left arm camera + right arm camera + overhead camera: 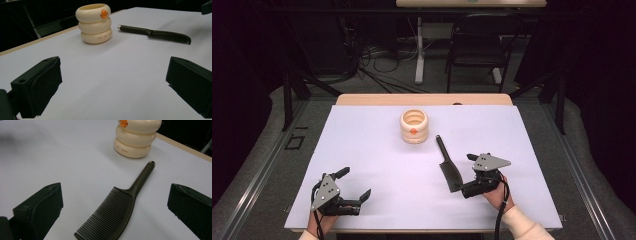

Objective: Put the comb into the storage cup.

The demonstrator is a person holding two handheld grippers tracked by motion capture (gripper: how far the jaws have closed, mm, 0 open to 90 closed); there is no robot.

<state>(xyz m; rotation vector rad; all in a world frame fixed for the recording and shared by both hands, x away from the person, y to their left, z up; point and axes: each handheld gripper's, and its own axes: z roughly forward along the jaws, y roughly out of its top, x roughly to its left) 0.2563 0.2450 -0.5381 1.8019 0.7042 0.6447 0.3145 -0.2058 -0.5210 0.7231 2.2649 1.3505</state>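
Right tongs (472,172) low over the tabletop (377,150), near its front right. Jaws spread wide, nothing pinched. In the right gripper view the comb (112,216) lies flat between the 2 jaws, toothed end nearest the camera, not touching either jaw. Comb handle runs away from the tongs toward the holder (136,137).

High view: comb (448,165) lies right of center, handle pointing to the far side, toothed blade at the near end just beside the right tongs. The right hand (498,196) grips the tool from behind; cream sleeve (524,225) at the bottom edge.

Holder (414,126): cream, 3 stacked rings, open top, orange mark on the side facing the person. Upright, near the tabletop's far middle, apart from the comb's handle tip.

Left tongs (357,185) at the front left, well apart from comb and holder. Jaws spread, holding nothing. Left gripper view: bare white surface between the jaws; holder (94,23) and comb (155,33) beyond, comb to the holder's right, teeth facing the camera.

Small lettering on the holder's bottom ring, too small to read.
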